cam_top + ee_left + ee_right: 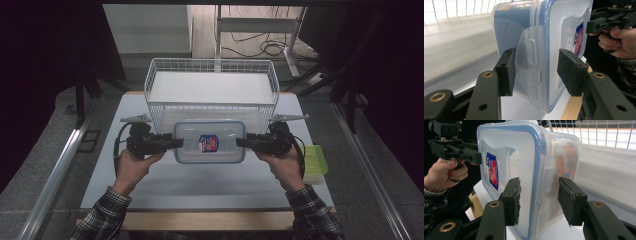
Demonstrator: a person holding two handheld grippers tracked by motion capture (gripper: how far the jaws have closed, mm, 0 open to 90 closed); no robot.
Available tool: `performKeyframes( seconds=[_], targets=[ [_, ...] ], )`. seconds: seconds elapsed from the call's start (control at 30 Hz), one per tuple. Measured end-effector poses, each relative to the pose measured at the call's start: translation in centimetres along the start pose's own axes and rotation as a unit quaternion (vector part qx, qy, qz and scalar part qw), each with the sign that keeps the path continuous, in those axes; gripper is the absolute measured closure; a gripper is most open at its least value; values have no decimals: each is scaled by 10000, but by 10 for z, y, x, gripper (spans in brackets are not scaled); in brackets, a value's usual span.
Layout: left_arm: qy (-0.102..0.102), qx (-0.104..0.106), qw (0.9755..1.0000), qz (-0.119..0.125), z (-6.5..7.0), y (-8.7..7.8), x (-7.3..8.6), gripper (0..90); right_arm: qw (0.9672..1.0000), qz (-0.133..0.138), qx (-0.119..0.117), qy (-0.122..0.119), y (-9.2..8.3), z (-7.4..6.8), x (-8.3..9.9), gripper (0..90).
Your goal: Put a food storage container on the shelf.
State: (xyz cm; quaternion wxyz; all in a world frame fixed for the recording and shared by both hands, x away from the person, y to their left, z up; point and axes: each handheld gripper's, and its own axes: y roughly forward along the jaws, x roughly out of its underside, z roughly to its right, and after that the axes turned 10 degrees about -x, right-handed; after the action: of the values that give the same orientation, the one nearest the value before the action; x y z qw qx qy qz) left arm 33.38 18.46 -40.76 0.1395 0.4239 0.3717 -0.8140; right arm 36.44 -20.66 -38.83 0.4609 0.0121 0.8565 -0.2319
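A clear plastic food box (210, 142) with a blue-rimmed lid and a red-and-blue label lies on the white table, just in front of the wire basket. My left gripper (179, 143) is at the box's left end. Its jaws stand open on either side of the side latch (531, 62), and a gap shows at the lid side. My right gripper (240, 142) is at the right end, open, with its pads (512, 200) set to both sides of the box's edge (541, 182). Each gripper view shows the other gripper across the box (604, 22) (469, 155).
A white wire basket (210, 62) stands right behind the box, with its front wall close to both grippers. A green-lidded container (315, 160) sits at the table's right edge, by the right hand. Bare tabletop (200, 185) lies between the box and the wooden front edge.
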Motion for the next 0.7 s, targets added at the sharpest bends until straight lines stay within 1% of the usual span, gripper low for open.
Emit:
performKeyframes(
  seconds=[0.13,0.37,0.53,0.7],
  targets=[
    [57,-30,10000,51,0,-3,-11,504,10000,45,-14,-82,-1,0,-10,539],
    [92,-62,9999,126,-1,-6,-30,504,9998,127,7,-138,-2,0,-28,539],
    [183,-107,9996,171,-1,-10,-46,504,9996,182,23,-205,-4,0,-43,538],
    [229,-95,9994,225,-4,-12,-60,504,9993,232,43,-284,-5,0,-57,537]
  ],
)
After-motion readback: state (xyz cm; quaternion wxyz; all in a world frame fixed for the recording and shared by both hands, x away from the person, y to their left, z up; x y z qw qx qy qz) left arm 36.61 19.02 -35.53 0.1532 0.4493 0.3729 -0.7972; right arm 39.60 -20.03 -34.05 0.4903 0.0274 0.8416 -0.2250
